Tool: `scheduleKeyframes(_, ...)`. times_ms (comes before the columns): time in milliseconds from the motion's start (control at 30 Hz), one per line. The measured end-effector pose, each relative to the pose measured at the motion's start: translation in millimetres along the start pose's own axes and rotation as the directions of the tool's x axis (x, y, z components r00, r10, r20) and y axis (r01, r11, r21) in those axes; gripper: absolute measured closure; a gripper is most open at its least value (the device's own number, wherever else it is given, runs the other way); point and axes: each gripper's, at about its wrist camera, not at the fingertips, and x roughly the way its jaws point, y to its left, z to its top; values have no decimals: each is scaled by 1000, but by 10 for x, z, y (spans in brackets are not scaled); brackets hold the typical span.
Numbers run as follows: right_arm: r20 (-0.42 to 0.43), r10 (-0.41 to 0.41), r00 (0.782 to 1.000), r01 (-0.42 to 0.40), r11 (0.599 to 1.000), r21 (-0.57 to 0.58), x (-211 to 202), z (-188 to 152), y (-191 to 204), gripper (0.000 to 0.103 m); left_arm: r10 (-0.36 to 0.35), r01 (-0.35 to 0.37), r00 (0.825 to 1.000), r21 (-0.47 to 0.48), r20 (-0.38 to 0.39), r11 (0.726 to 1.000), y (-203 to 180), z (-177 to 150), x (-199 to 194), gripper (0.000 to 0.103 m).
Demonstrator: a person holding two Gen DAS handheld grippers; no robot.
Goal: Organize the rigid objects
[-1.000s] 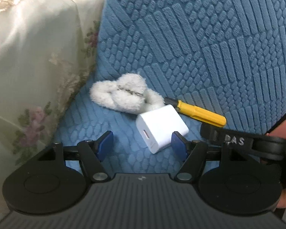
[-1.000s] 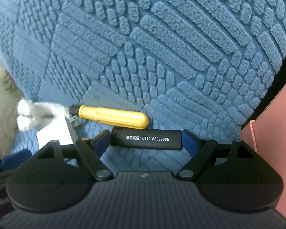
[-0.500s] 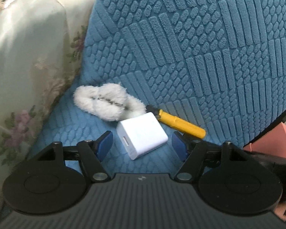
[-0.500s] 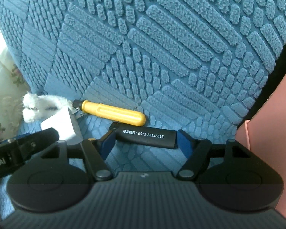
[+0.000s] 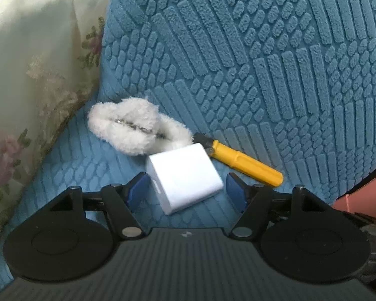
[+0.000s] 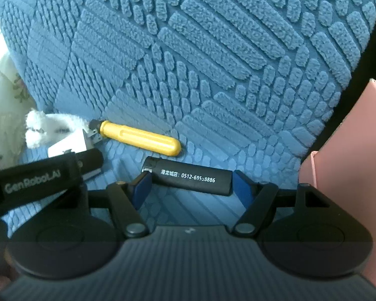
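Left wrist view: the left gripper (image 5: 186,192) hangs over a blue textured cushion (image 5: 250,57), its blue pads parted around a white charger (image 5: 185,176); the left pad lies at the charger's edge, the right pad stands clear, so nothing is gripped. A white fluffy item (image 5: 135,130) touches the charger's far side, and a yellow-handled tool (image 5: 248,164) lies just behind. Right wrist view: the right gripper (image 6: 191,186) has just been narrowing its jaws, which now press on both ends of a black lighter (image 6: 190,176) resting on the cushion, the tool lying just beyond it. A pink box (image 6: 351,163) stands at right.
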Motion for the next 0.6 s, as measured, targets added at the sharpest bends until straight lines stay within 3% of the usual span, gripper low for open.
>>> scheduleKeyframes(100, 6, -7, 1000, 7, 1000, 2, -82, -13, -50, 39, -7, 7, 1000, 0, -2, 1000, 32, 9, -21, 33)
scheduleKeyframes(400, 26, -23, 999, 22, 999, 24, -155, 6, -76, 39, -30, 30, 999, 17, -17, 999, 122, 4, -182, 41)
scheduleKeyframes(533, 25, -20, 999, 18, 998, 60, -135, 64, -75, 26, -47, 47, 998, 3, -30, 999, 200, 53, -280, 42)
scheduleKeyframes(600, 22, -26, 999, 25, 997, 76, -126, 89, -33, 25, -52, 52, 998, 1, -37, 999, 245, 56, -321, 42)
